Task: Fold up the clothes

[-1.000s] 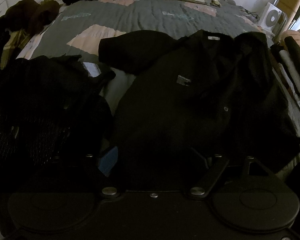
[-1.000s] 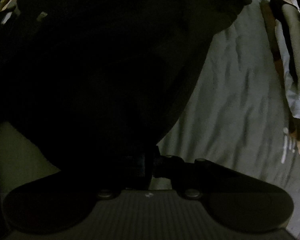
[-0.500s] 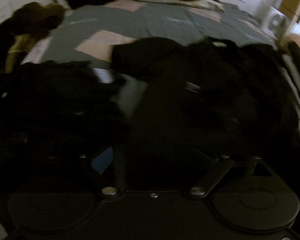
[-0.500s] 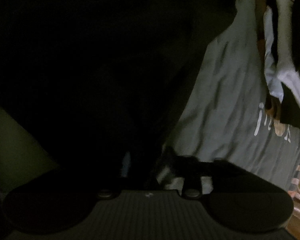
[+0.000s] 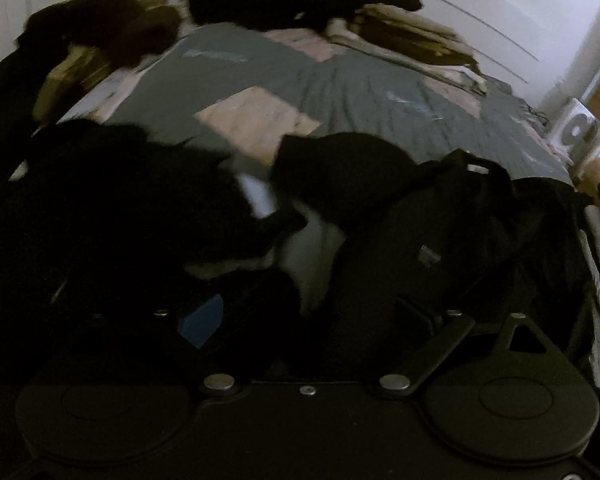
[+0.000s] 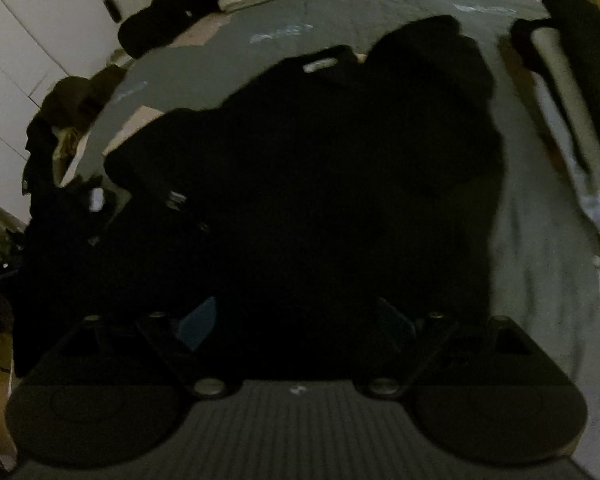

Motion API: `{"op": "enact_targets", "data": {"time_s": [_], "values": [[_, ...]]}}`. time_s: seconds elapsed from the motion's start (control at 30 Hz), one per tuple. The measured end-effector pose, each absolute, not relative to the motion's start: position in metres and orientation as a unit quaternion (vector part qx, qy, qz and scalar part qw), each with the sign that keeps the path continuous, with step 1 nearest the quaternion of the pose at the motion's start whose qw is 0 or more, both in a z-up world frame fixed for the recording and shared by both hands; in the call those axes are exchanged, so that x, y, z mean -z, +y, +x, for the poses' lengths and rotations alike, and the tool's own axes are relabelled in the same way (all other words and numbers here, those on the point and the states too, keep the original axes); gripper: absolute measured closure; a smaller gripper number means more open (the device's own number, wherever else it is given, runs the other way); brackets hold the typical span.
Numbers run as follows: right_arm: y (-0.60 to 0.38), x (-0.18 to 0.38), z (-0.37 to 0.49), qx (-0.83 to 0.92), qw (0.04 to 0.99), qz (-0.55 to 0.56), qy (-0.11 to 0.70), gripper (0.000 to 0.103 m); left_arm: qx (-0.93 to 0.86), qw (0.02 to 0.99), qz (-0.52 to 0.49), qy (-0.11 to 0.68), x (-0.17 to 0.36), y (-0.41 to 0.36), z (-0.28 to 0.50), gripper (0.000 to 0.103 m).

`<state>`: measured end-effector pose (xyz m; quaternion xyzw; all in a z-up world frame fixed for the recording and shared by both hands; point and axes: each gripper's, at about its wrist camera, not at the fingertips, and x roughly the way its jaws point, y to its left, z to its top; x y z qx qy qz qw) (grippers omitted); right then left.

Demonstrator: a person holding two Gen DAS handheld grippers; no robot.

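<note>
With jaws that have just been opening wide and empty, the right gripper [image 6: 296, 320] is hanging over the crumpled black cloth shirt [image 6: 320, 168] on the grey quilted bedspread [image 6: 540, 280], and the left gripper [image 5: 312, 320] is likewise gaping with nothing visibly pinched, so each should probably be reaching for a clean hem edge, not bunched fabric.

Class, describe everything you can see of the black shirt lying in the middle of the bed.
The black shirt looks like soft, dark fabric and lies spread but rumpled on the grey quilt. A pale label shows inside its collar at the far end, and a small white tag sits on its front. One short sleeve sticks out sideways. Neither gripper holds it. More detail is lost in the dark.
</note>
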<state>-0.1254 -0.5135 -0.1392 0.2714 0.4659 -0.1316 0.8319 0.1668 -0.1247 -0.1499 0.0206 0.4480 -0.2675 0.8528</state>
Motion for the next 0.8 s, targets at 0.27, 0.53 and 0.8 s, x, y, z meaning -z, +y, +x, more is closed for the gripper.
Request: {"op": "enact_targets", "data": {"time_s": [0.27, 0.53, 0.8], "values": [[-0.492, 0.152, -0.066, 0.09, 0.838, 0.315, 0.437, 0.014, 0.323, 0.834, 0.005, 0.447, 0.167, -0.174, 0.242, 0.011], [-0.503, 0.164, -0.029, 0.098, 0.834, 0.329, 0.433, 0.014, 0.338, 0.833, 0.047, 0.435, 0.19, -0.258, 0.305, 0.011], [-0.519, 0.185, -0.022, 0.106, 0.819, 0.347, 0.444, 0.014, 0.385, 0.788, 0.15, 0.455, 0.195, -0.318, 0.385, 0.002]]}}
